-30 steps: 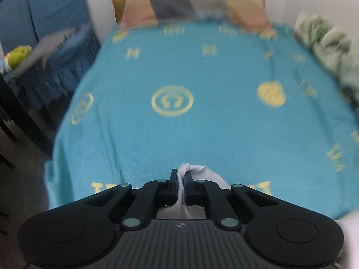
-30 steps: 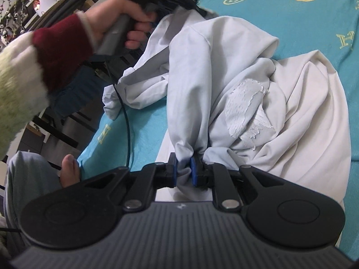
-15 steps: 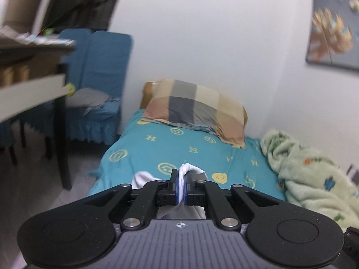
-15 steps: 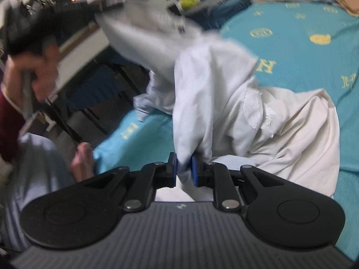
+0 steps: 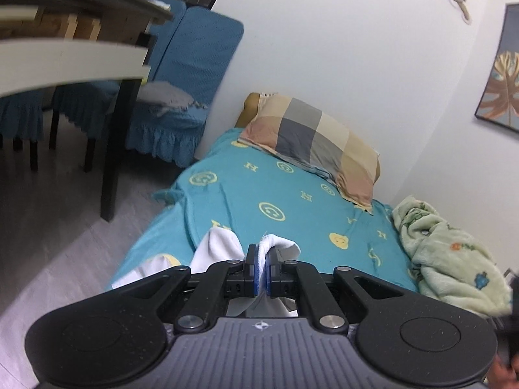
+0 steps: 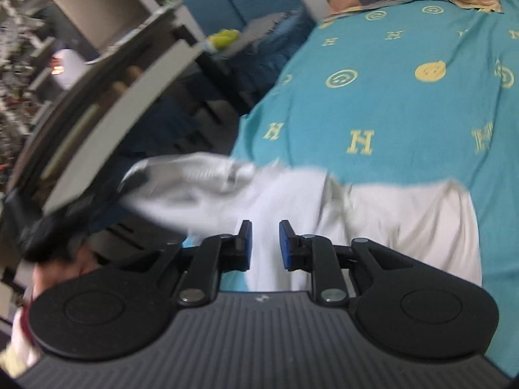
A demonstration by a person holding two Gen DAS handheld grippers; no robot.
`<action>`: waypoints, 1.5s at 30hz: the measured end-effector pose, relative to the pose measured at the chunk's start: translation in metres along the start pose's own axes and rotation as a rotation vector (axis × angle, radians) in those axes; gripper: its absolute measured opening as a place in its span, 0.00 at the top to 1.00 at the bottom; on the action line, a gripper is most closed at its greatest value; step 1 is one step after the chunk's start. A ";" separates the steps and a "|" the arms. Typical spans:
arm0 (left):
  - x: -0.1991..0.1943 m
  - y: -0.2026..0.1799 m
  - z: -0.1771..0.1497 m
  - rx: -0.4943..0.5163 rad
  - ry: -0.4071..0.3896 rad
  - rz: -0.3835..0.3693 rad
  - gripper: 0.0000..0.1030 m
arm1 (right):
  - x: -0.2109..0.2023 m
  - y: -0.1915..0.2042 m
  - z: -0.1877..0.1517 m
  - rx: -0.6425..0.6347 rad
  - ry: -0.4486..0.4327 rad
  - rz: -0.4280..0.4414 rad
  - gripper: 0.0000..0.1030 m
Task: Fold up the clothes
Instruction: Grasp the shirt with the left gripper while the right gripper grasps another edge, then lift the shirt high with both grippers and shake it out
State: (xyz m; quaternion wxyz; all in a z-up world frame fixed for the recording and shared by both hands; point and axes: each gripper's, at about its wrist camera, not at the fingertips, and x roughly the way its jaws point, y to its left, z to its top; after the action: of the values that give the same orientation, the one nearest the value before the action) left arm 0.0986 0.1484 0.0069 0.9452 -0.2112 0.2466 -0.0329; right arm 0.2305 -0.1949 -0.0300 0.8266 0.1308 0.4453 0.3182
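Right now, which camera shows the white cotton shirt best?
The right wrist view: the white cotton shirt spreads across the teal bedsheet, though blurred. The left wrist view shows only bunches beside the left gripper.

Left wrist view raised, facing up the bed (image 5: 292, 201) toward the pillow (image 5: 311, 142), right wrist view close above the bed edge, tilted, both share the bedspread and pillow
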 end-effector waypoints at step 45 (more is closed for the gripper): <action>-0.218 -0.165 0.092 0.152 -0.418 -0.452 0.96 | -0.297 0.173 -0.003 -0.271 -0.696 -0.458 0.97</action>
State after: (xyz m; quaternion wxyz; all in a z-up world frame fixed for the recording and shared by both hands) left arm -0.0414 0.0697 0.2470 0.9573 -0.1917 -0.0092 -0.2163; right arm 0.0383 -0.2533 0.2488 0.9863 0.0185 0.1120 0.1193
